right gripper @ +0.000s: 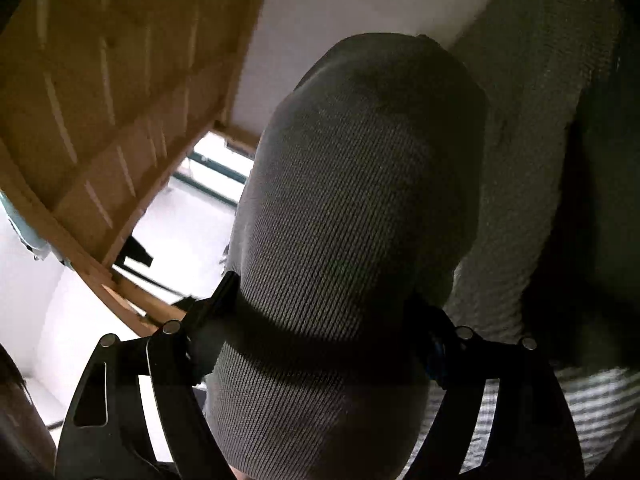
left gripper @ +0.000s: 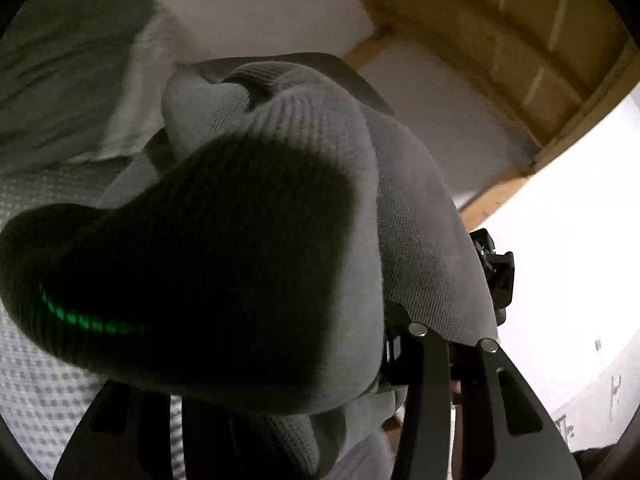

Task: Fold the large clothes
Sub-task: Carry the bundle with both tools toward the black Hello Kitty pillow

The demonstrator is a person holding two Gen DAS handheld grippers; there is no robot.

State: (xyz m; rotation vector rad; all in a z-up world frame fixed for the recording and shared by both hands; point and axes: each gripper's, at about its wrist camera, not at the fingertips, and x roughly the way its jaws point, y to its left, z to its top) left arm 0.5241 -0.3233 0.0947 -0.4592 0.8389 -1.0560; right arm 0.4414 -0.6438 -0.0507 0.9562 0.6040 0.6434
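— Draping over both tongs: grey knit garment [left gripper: 280, 208], bunched across left gripper [left gripper: 256, 264], hiding its fingertips.

— Same over right gripper [right gripper: 332, 320]; fingers covered. Clamped or apart? Cannot tell. Wooden slats [right gripper: 100, 92] beyond.

The grey knit garment [left gripper: 304, 184] drapes over the left gripper [left gripper: 280, 360], hiding its fingertips from 7 to 12 o'clock. It likewise covers the right gripper [right gripper: 332, 344]; whether either is closed cannot be told.
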